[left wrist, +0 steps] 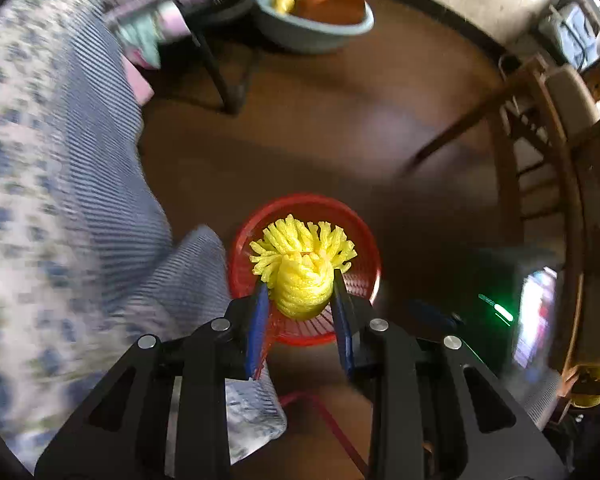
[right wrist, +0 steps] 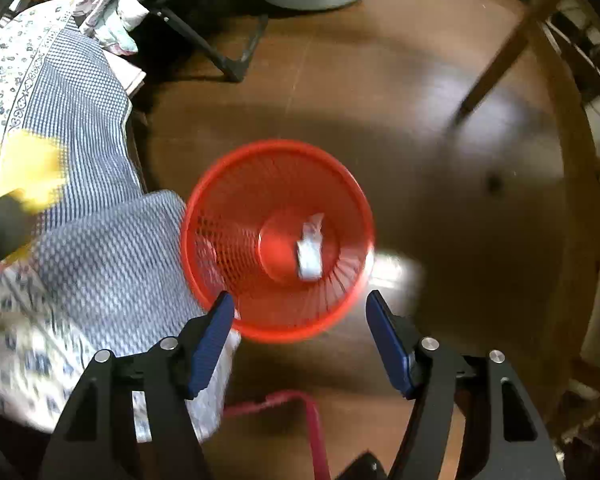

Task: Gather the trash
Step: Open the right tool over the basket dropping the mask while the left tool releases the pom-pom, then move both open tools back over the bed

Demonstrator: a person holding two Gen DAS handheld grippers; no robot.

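Observation:
My left gripper [left wrist: 300, 284] is shut on a yellow foam net sleeve [left wrist: 302, 268] and holds it above the red mesh waste basket [left wrist: 364, 240] on the brown floor. In the right wrist view the basket [right wrist: 228, 208] stands just ahead of my right gripper [right wrist: 298, 304], which is open and empty above the basket's near rim. A crumpled white wrapper [right wrist: 310, 248] lies on the basket's bottom. The yellow sleeve shows blurred at the left edge of the right wrist view [right wrist: 32, 176].
A bed with a blue checked and floral sheet [right wrist: 72, 128] runs along the left, touching the basket. A pale green basin [left wrist: 312, 28] holding a brown bowl sits on the floor at the back. Wooden chair legs [right wrist: 496, 56] stand at the right. A red cord [right wrist: 312, 420] lies on the floor.

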